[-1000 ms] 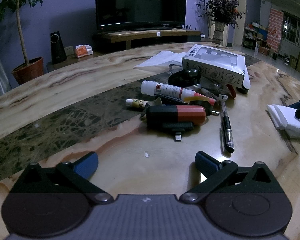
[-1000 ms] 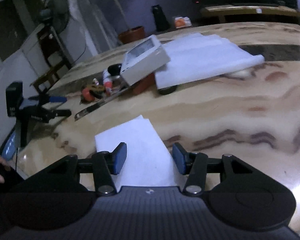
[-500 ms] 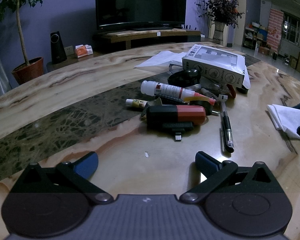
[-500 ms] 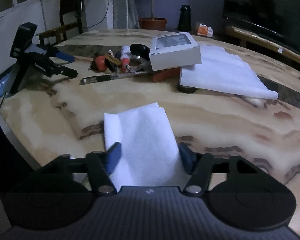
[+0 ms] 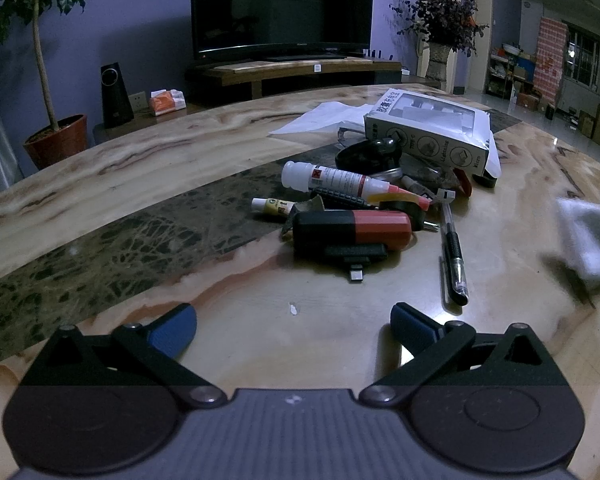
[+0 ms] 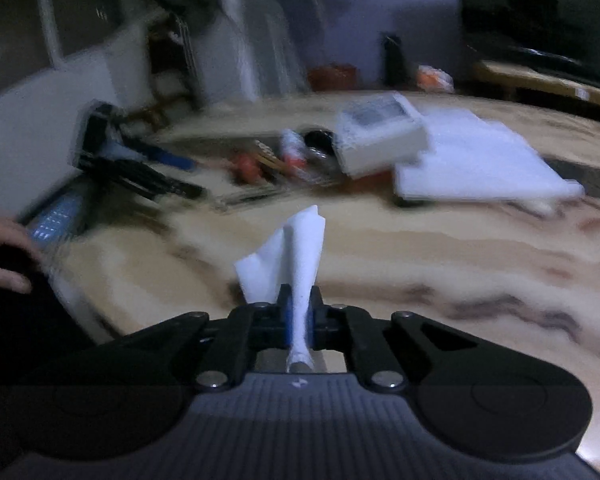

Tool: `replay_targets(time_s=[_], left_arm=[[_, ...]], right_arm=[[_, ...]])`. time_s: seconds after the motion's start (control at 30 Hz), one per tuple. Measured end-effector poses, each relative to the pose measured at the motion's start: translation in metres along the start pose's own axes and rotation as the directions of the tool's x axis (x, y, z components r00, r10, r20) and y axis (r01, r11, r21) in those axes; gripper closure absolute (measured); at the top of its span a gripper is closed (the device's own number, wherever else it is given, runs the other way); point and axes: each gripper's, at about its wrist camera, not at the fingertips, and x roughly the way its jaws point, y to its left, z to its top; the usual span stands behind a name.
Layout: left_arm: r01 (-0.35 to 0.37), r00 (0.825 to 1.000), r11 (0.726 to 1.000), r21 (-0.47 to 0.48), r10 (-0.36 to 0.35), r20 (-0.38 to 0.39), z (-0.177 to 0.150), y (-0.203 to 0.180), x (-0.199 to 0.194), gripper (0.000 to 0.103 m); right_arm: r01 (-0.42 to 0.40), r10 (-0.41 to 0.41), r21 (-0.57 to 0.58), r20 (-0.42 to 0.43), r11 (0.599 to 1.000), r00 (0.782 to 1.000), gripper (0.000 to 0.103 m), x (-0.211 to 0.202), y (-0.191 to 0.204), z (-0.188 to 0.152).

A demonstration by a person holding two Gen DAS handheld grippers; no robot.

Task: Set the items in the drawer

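Looking from the left wrist, low over the worktop (image 5: pixel 140 176), facing the television (image 5: pixel 280 4), with the clutter pile (image 5: pixel 364 208) close ahead. Looking from the right wrist across the same worktop (image 6: pixel 440 248), blurred, toward a window wall. Sharing the white box (image 5: pixel 428 136) (image 6: pixel 380 136), the pile and the white sheet (image 6: pixel 480 160).

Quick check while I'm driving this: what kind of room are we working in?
Most likely a home living room. A large television stands on a low wooden stand against the wall, potted plants flank it, and the work surface is a big polished stone table strewn with household odds and ends.
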Motion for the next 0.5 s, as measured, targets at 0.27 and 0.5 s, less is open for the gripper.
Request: replay_targets(time_s=[0.27,0.5], left_arm=[[0.000,1.000,1.000,0.000,0.000,0.000,0.000,0.000,0.000,0.000],[0.000,1.000,1.000,0.000,0.000,0.000,0.000,0.000,0.000,0.000]], right_arm=[[-0.382,0.356,-0.260,-0.141,0.887,0.924,0.095,-0.002,0.078,-0.027],[-0.340,0.201,-0.335,-0.387,0.879,0.900,0.094,0.043,0.114,-0.078]])
